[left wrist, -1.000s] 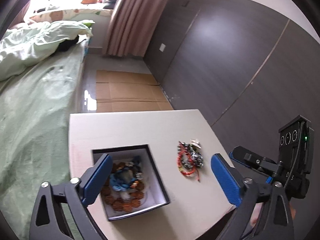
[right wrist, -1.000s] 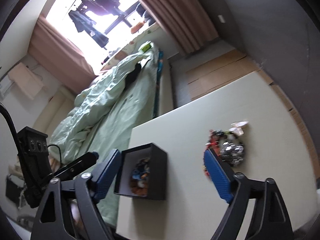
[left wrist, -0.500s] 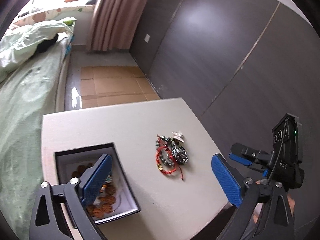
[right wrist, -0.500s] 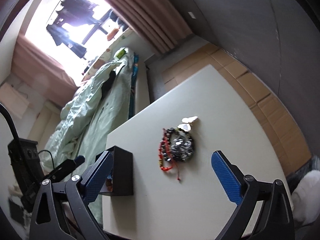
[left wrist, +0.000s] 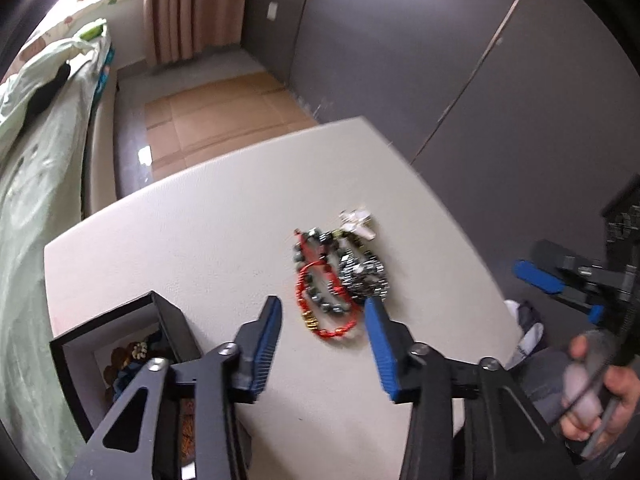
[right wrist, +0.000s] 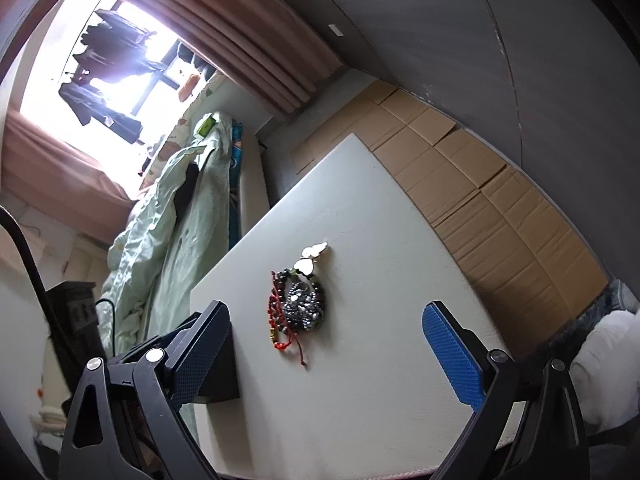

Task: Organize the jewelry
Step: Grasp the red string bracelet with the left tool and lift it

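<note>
On my left the black box (left wrist: 168, 320) sits at the worktop (left wrist: 200, 216) edge. My left hand-held gripper (left wrist: 320, 344) is closing, nothing between its pads yet; the bracelet pile (left wrist: 336, 276) lies just ahead, long axis running away from me. My right hand-held gripper (right wrist: 324, 356) stands wide open, farther back.

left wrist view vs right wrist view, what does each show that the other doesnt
Only the left wrist view shows inside the black box, with beaded pieces in it, and a hand holding the right gripper. Only the right wrist view shows the bright window. Both share the pale table, the jewelry pile on it, the green bedding and the cardboard on the floor.
</note>
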A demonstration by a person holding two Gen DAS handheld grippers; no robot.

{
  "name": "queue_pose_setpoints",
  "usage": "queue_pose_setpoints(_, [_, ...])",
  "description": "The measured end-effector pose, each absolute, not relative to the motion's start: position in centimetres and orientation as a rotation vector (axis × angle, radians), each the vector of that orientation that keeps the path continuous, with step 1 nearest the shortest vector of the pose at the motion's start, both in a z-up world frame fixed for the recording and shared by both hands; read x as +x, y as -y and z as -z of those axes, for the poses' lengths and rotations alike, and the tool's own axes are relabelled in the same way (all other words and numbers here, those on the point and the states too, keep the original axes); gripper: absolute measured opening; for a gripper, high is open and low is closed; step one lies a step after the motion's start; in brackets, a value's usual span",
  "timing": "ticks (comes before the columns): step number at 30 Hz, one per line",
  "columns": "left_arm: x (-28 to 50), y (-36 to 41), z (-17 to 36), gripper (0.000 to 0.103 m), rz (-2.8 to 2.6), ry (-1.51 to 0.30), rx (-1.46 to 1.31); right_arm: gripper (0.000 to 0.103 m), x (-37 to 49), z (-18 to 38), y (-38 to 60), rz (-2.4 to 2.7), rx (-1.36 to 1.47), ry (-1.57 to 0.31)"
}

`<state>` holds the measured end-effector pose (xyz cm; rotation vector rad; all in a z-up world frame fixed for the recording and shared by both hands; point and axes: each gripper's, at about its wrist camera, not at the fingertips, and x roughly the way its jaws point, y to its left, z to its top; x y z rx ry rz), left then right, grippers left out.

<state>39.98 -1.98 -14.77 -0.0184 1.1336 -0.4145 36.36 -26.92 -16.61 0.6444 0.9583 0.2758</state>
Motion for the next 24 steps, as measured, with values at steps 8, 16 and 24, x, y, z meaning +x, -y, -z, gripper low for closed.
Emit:
queue_pose_setpoints(8, [41.1,2.7,17.9,0.028,0.374,-1.206,0.011,0.099,36.7,17.3,27.5,-0.285,0.682,-0.986])
queue_pose_setpoints(16, [41.3,3.3,19.8,0.026,0.359,-1.234,0.026,0.099,37.2,18.1,27.3,-0.294,0.706,-1.013])
queue_pose_setpoints(24, [40.6,4.8,20.1,0.024,0.32,-1.204,0.129,0.099,37.7,18.7,26.7,-0.296,0.702,-1.039])
